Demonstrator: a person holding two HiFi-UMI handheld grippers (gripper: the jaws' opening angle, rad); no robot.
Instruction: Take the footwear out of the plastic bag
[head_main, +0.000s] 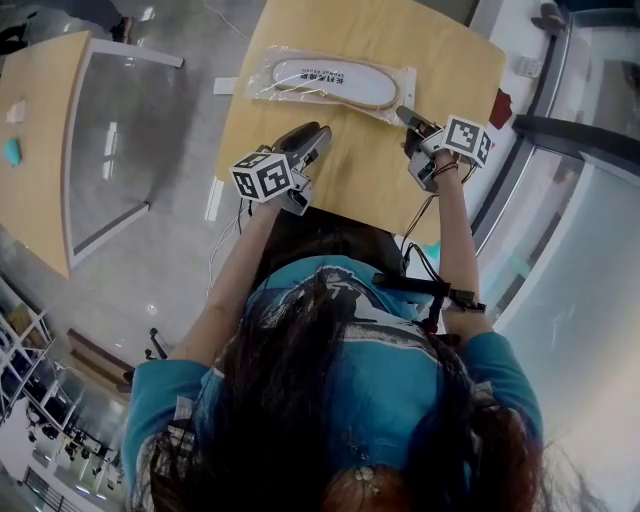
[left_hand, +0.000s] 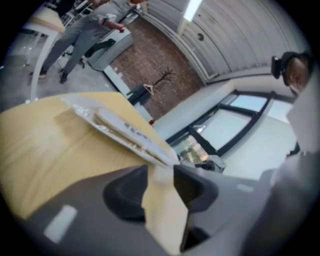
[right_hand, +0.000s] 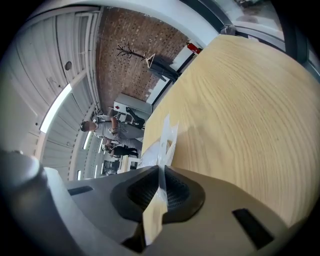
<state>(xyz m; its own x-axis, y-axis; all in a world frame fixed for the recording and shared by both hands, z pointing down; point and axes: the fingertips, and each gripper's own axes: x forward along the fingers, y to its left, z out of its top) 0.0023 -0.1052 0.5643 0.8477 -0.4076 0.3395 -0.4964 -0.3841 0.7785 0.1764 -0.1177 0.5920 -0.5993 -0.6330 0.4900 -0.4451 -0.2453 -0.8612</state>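
Observation:
A clear plastic bag (head_main: 330, 82) holding a flat white piece of footwear lies across the far part of the wooden table (head_main: 360, 170). My right gripper (head_main: 412, 122) is shut on the bag's right end. In the right gripper view, the thin plastic (right_hand: 164, 135) runs straight in between the closed jaws of that gripper (right_hand: 161, 187). My left gripper (head_main: 308, 142) hovers over the table just in front of the bag. In the left gripper view, the left gripper (left_hand: 161, 177) stands open with the bag's near end (left_hand: 130, 134) just past the tips, unpressed.
The table's near edge runs by my body and its right edge lies beside a glass partition (head_main: 560, 200). A second wooden table (head_main: 35, 140) stands to the left across the grey floor. People (right_hand: 107, 131) stand far off in the room.

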